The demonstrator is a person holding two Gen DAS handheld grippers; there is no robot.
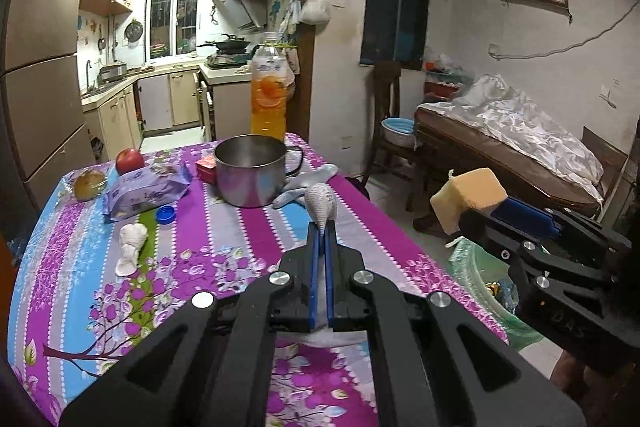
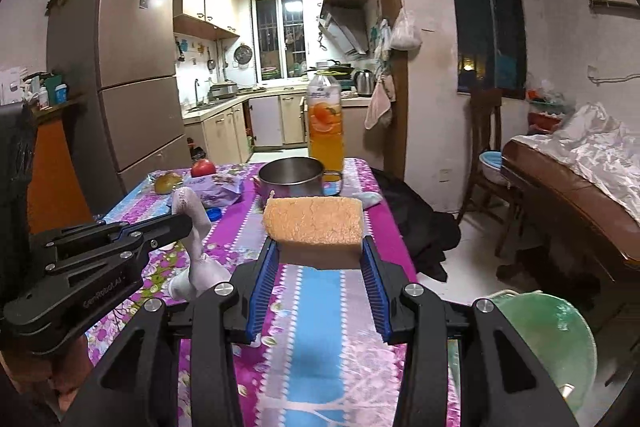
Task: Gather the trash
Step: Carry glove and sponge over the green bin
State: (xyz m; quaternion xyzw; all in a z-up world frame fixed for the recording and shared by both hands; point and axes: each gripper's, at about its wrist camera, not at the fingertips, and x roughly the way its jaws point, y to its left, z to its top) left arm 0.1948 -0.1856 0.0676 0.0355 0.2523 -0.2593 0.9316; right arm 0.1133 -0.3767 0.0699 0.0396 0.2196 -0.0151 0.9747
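My left gripper [image 1: 320,227] is shut on a white foam fruit net [image 1: 321,203] and holds it above the table; the right wrist view shows this gripper [image 2: 176,223] with the net [image 2: 196,227] hanging from it. My right gripper [image 2: 318,247] is shut on a yellow sponge [image 2: 314,223] above the table's right part. In the left wrist view it [image 1: 476,211] holds the sponge [image 1: 468,197] off the table's right edge, above the green-lined trash bin [image 1: 480,279]. Another white foam net [image 1: 130,247] and a blue bottle cap [image 1: 165,214] lie on the floral tablecloth [image 1: 224,227].
On the table stand a steel pot [image 1: 250,169], an orange drink bottle [image 1: 269,95], a purple wipes pack [image 1: 146,191], a red apple [image 1: 129,159], a wrapped bun [image 1: 89,183], a red box [image 1: 206,169] and a grey glove [image 1: 308,183]. The bin [image 2: 548,339] stands right of the table; a sofa [image 1: 520,151] further right.
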